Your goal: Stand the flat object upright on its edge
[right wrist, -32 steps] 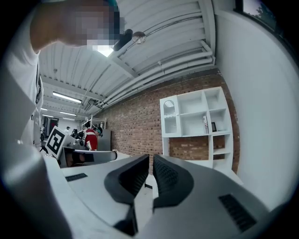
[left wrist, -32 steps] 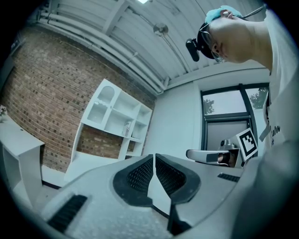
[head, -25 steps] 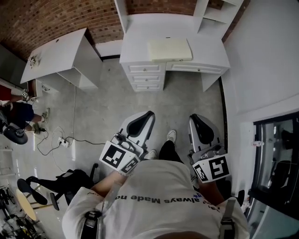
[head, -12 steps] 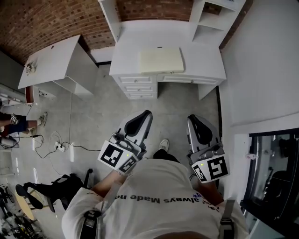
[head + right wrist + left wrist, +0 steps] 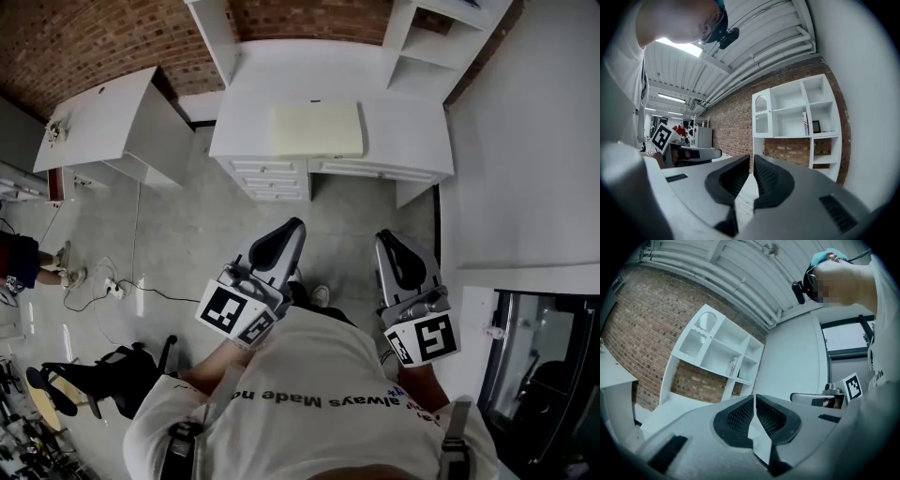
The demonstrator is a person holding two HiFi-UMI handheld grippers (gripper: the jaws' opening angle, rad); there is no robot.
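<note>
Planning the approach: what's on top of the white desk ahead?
One pale-yellow board lies flat near the middle of the desk; nothing else shows on the open top. Anything beneath the board is covered, and the head view cannot show whether something thin lies under it.

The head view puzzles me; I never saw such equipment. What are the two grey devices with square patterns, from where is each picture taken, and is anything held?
A person holds two grey hand-held grippers: the left gripper and the right gripper. The patterned cubes belong to them. The head view comes from a camera on the person's head, looking down. Each gripper view comes from a camera riding on that gripper, looking along its jaws. Both pairs of jaws are shut, holding nothing. Ahead, a pale yellow flat rectangular object lies flat on a white desk.
</note>
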